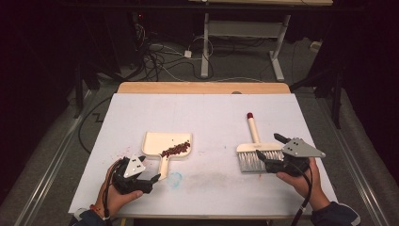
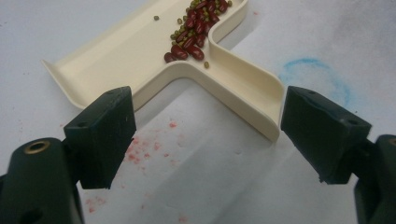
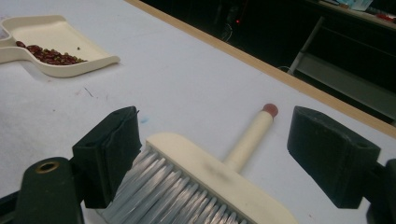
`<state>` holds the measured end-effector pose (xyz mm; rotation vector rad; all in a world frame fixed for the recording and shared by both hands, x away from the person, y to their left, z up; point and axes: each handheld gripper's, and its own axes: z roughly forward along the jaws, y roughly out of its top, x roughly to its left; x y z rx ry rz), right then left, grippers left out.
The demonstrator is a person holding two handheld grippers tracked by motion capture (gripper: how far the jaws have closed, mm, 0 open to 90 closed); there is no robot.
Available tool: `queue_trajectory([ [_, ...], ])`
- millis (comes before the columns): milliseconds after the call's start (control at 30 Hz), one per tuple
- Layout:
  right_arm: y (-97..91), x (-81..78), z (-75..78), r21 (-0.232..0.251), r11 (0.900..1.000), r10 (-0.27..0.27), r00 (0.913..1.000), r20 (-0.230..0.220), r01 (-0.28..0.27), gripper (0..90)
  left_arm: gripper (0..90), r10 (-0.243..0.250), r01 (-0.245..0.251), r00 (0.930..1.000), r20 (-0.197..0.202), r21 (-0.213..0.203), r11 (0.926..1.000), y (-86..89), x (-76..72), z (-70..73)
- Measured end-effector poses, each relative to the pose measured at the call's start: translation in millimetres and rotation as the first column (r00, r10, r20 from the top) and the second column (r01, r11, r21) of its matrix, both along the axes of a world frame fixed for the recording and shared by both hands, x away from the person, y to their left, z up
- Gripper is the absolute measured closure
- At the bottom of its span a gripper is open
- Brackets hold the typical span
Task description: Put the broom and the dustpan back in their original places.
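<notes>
Two tools lie on the white table [image 1: 207, 113], and both your grippers are empty. Your dustpan [image 1: 162, 141] sits left of centre, cream plastic, tray away from you and its stubby handle [image 2: 252, 100] pointing back at your left gripper [image 1: 141, 180]. It looks light and stiff, probably a bit slick, so I'd pinch that handle across its walls near the end; keep it level, because the load rides loose. Your left jaws stand wide apart, holding nothing, the handle's tip just ahead of the gap between them.

Over on the right lies the brush [image 1: 254, 150], cream head, pale bristles [image 3: 173, 196] toward you, slim handle running away to a red tip [image 3: 270, 109]. Head and handle look rigid and light; the bristles are soft and would splay, so go for the head's hard back or the handle. Your right gripper [image 1: 277, 153] is spread wide too, nothing in it, jaws flanking the head, and the left pad seems to brush the bristles.

Smallest now: beans [image 2: 196, 30], red ones with tiny green ones, heaped at the tray's near edge by the handle. They will roll at any tilt.
</notes>
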<state>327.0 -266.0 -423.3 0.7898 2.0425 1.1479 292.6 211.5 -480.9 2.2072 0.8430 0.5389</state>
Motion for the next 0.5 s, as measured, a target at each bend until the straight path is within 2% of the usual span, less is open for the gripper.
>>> queue_trajectory([
  [167, -3.4, -3.4, -8.2, -0.008, 1.0, -0.001, 0.9999, -0.016, 0.001, 17.4, 17.9, 0.003, -0.003, 1.0, 0.002, -0.003, 1.0, 0.1, 0.0, 0.6],
  [300, -5.4, -7.2, -18.2, -0.033, 0.9994, -0.004, 0.9998, -0.021, 0.003, 17.6, 17.9, 0.004, -0.004, 1.0, 0.001, -0.004, 1.0, 0.1, 0.5, 0.8],
  [367, -8.1, -9.7, -23.2, -0.013, 0.9999, 0.004, 0.9993, -0.037, -0.004, 17.8, 17.9, 0.004, -0.004, 1.0, 0.001, -0.005, 1.0, -0.1, 1.1, 0.9],
  [500, -12.1, -15.1, -33.4, -0.01, 0.9999, 0.01, 0.998, -0.063, -0.01, 17.8, 17.9, 0.004, -0.004, 1.0, 0.0, -0.006, 1.0, -1.0, 2.6, 0.8],
])
